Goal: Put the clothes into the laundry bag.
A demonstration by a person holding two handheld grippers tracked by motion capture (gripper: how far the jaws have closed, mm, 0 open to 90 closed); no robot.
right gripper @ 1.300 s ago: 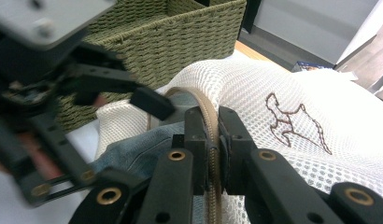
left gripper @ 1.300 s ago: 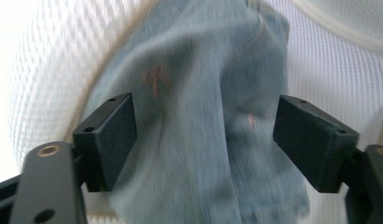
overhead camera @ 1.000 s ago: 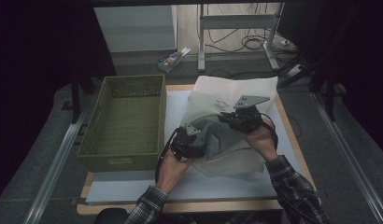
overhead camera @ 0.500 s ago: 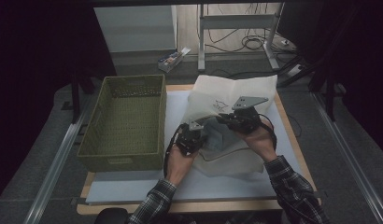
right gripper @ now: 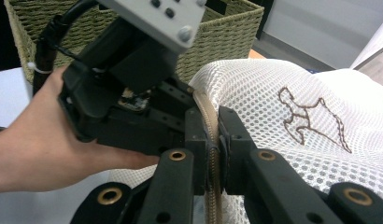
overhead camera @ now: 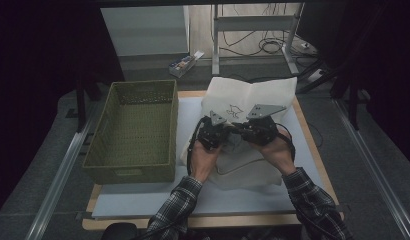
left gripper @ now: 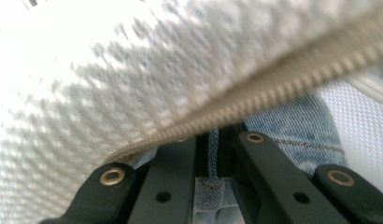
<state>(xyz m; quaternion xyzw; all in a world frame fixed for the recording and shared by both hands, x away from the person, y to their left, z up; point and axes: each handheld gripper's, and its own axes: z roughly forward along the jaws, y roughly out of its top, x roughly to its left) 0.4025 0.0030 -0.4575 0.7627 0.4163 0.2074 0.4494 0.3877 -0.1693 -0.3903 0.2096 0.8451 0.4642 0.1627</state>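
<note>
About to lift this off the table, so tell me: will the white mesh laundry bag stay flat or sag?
Likely sag: the mesh bag already lies crumpled. Probably light, since it is thin open netting, though the denim inside adds weight. The zipper edge should grip better than loose mesh.

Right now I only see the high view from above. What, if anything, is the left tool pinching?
Observer: The left tool is shut on blue denim, just under the zipper of the white mesh bag.
Operator: And the right tool?
Observer: The right tool is shut on the bag's zipper edge itself, close beside the left tool.
</note>
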